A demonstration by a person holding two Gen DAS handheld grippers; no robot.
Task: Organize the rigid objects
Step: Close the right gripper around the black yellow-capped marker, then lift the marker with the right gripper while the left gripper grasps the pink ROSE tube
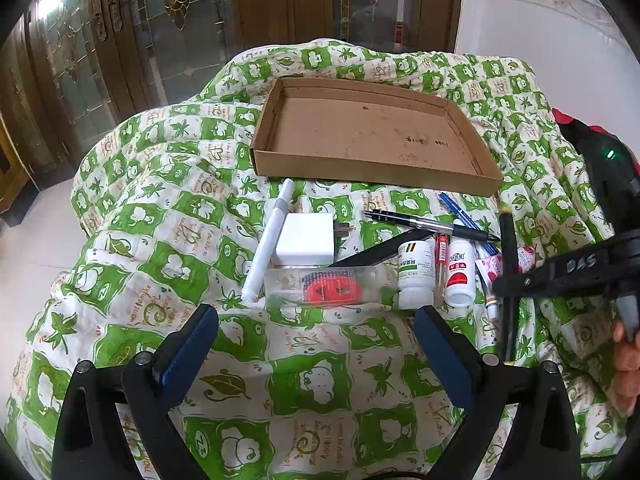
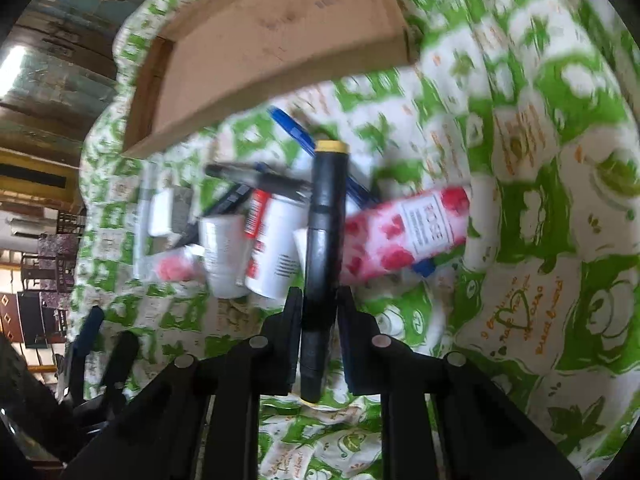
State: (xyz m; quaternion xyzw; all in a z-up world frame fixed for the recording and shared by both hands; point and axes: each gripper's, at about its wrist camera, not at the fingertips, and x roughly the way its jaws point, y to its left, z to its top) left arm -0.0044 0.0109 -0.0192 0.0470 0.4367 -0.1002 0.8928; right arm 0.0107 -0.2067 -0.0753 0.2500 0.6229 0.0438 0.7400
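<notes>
Home interior, quilted cartoon bedspread (image 1: 320, 380), wooden doors with decorative glass (image 1: 176, 12)

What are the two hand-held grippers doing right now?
Left hand-held gripper: open, holding nothing.
Right hand-held gripper: closed on a black marker with a yellow-ringed end.

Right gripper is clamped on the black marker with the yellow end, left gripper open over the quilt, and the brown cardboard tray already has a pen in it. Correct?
One error: the brown cardboard tray holds nothing, as the left wrist view shows. The rest stands: the right gripper is clamped on the black marker with the yellow end, and the left gripper is open over the green-and-white quilt.
</notes>
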